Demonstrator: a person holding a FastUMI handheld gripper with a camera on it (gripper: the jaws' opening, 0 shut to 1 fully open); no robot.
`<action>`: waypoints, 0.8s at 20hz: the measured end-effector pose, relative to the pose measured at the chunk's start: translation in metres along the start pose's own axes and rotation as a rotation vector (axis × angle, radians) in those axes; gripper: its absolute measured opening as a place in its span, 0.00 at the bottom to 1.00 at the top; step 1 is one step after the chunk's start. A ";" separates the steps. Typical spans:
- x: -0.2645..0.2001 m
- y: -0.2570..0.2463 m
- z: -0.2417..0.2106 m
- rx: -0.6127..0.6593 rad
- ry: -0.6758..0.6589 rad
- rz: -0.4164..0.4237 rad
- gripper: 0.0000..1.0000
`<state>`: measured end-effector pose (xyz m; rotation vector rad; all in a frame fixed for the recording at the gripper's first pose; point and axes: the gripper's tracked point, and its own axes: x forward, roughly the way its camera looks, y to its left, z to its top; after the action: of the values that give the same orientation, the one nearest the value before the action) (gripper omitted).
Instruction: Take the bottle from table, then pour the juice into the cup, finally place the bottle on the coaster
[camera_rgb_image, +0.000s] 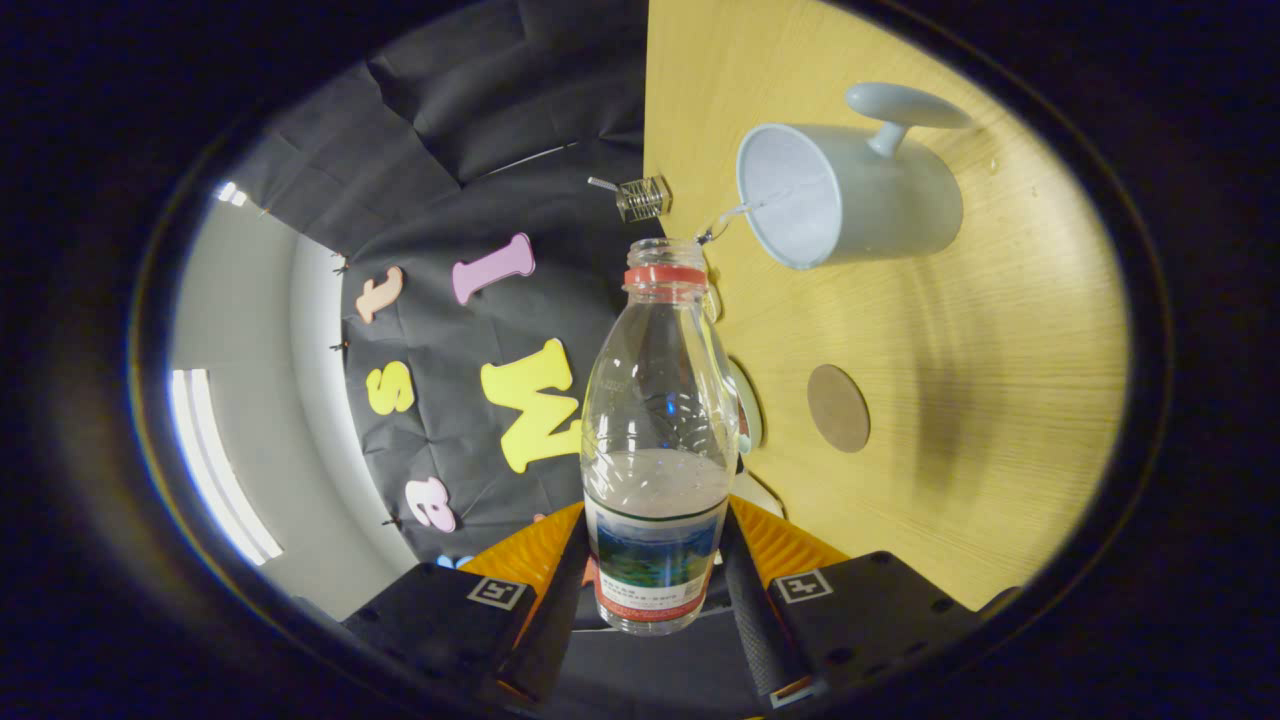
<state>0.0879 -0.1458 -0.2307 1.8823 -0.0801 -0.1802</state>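
My gripper (655, 575) is shut on a clear plastic bottle (655, 400), both black fingers (562, 590) pressing its labelled lower part. The bottle has no cap, a red ring at its neck, and pale liquid in its lower part. The whole view is rolled, so the bottle lies tipped over the wooden table (1000, 400). A thin stream (745, 210) runs from the bottle's mouth into the open mouth of a pale blue cup (860, 195) just beyond it. The round brown coaster (838, 407) lies on the table beside the bottle's middle, apart from the cup.
A small clear glass object (643, 197) sits at the table's edge near the bottle's mouth. A white round thing (750, 405) is partly hidden behind the bottle. The booth's black cloth wall (480, 120) stands beyond the table.
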 end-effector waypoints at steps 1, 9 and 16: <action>0.001 0.002 -0.001 0.006 0.001 0.003 0.75; 0.002 0.013 -0.005 0.042 0.005 0.019 0.75; 0.000 0.019 -0.005 0.083 0.007 0.032 0.75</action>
<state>0.0894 -0.1472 -0.2108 1.9626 -0.1143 -0.1501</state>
